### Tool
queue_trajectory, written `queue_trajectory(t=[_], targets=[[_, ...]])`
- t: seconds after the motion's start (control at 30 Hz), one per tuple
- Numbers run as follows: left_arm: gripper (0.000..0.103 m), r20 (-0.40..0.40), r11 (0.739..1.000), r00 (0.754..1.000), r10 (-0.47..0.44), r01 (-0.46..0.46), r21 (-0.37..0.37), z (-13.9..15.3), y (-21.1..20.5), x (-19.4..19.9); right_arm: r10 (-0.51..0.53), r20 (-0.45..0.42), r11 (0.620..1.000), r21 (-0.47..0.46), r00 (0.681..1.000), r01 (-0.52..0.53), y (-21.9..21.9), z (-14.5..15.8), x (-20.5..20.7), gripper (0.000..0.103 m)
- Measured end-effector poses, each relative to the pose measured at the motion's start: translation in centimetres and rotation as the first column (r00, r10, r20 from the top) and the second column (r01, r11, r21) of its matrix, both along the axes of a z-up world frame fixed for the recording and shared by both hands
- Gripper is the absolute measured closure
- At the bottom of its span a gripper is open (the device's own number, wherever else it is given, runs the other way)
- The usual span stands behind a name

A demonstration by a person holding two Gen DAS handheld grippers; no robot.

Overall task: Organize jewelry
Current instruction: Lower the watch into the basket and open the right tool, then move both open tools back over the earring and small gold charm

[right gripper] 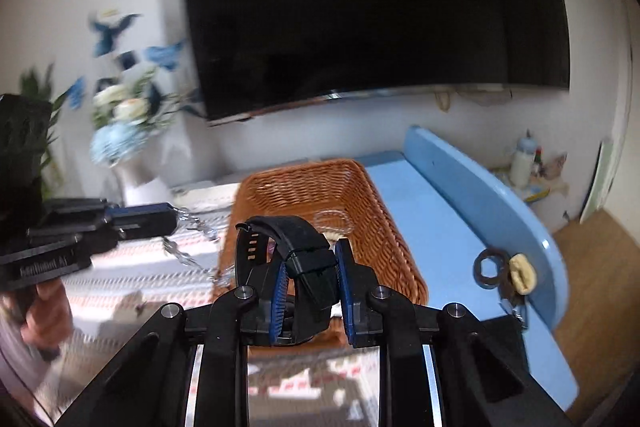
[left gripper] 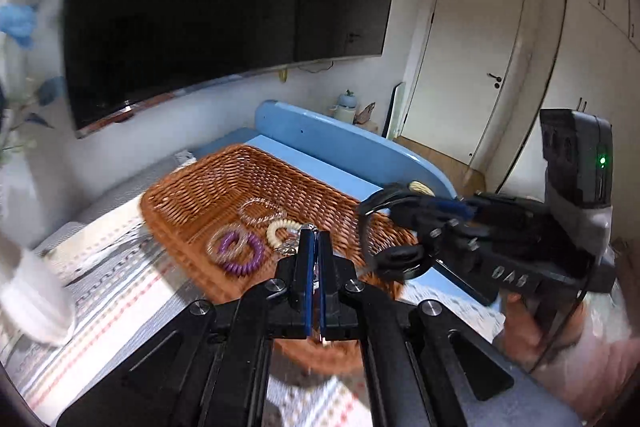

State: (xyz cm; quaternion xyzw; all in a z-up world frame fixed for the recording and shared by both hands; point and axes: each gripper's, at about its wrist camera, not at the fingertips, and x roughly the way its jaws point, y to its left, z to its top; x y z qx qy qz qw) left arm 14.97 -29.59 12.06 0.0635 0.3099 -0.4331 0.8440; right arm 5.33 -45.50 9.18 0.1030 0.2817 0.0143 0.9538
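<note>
**Watch and chain carried over the basket**

Right wrist view shows the right tool [right gripper: 310, 269] clamped on a black watch [right gripper: 298, 251], its strap looping up between the blue pads; gripping the band near its buckle keeps the loop from sagging. Beyond it, at twelve o'clock, sits the wicker basket [right gripper: 384, 223] on the counter, so the watch looks lined up for a drop into it. At nine o'clock the left tool [right gripper: 172, 215] holds a silver chain [right gripper: 192, 247] that dangles toward the basket's near corner; the pinch at one end lets it hang free of tangles.

From the left wrist view that tool's jaws stand nearly together, and the chain barely shows at the tips. Inside the basket lie a purple coil band [left gripper: 242, 253], a cream coil band [left gripper: 282, 231] and a clear one [left gripper: 260, 213], gathered near the front. A black ring piece [right gripper: 488, 269] waits on the blue ledge at three o'clock, apparently unsorted.
</note>
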Motion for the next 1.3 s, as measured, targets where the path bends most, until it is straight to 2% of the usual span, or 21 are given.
queue_trajectory(t=[0.2, 0.37, 0.47, 0.53, 0.57, 0.6, 0.67, 0.93, 1.0, 1.2, 1.3], targets=[[0.103, -0.036, 1.0, 0.999, 0.011, -0.01, 0.008, -2.3, -2.5, 3.2, -0.03, -0.079, 0.999, 0.043, 0.996, 0.034, -1.8, -3.2, 4.6, 0.08], [0.103, -0.064, 1.0, 0.998, 0.015, -0.015, 0.002, -3.8, -3.1, 5.0, -0.059, -0.096, 0.996, 0.054, 0.994, 0.065, -2.5, -4.4, 6.1, 0.08], [0.103, -0.09, 1.0, 0.996, 0.018, -0.019, -0.009, -4.4, -2.9, 5.4, -0.056, -0.126, 0.996, 0.066, 0.99, 0.065, -2.8, -5.1, 6.7, 0.076], [0.097, -0.126, 1.0, 0.992, 0.008, -0.012, -0.026, -4.5, -2.4, 5.6, -0.035, -0.151, 0.993, 0.106, 0.988, 0.051, -3.0, -5.6, 7.1, 0.071], [0.084, -0.125, 0.999, 0.992, 0.015, -0.019, -0.026, -4.4, -2.0, 5.6, -0.033, -0.143, 0.991, 0.121, 0.989, 0.051, -3.2, -5.6, 6.8, 0.069], [0.066, -0.114, 0.999, 0.993, 0.029, -0.032, -0.027, -4.2, -1.6, 5.4, -0.028, -0.133, 0.991, 0.128, 0.991, 0.045, -3.2, -5.3, 6.5, 0.064], [0.056, -0.084, 0.997, 0.995, 0.06, -0.063, -0.035, -3.4, -0.4, 4.7, -0.018, -0.098, 0.991, 0.128, 0.995, 0.031, -3.2, -4.4, 5.5, 0.064], [0.054, -0.053, 0.99, 0.994, 0.097, -0.102, -0.098, 0.0, 6.2, -0.2, -0.017, -0.032, 0.997, 0.073, 0.999, 0.019, -1.2, -1.2, 0.9, 0.062], [0.052, -0.05, 0.986, 0.99, 0.129, -0.134, -0.103, 0.5, 8.3, -1.5, 0.016, -0.016, 0.997, 0.081, 1.0, -0.015, 0.1, -0.7, -0.5, 0.062], [0.052, -0.014, 0.969, 0.979, 0.205, -0.205, -0.14, 1.2, 14.3, -6.3, 0.115, -0.013, 0.989, 0.089, 0.993, -0.114, 4.9, -0.7, -3.5, 0.061], [0.052, -0.027, 0.955, 0.967, 0.255, -0.256, -0.147, 0.0, 17.4, -8.5, 0.173, -0.012, 0.982, 0.076, 0.985, -0.171, 8.4, -1.9, -4.7, 0.061]])
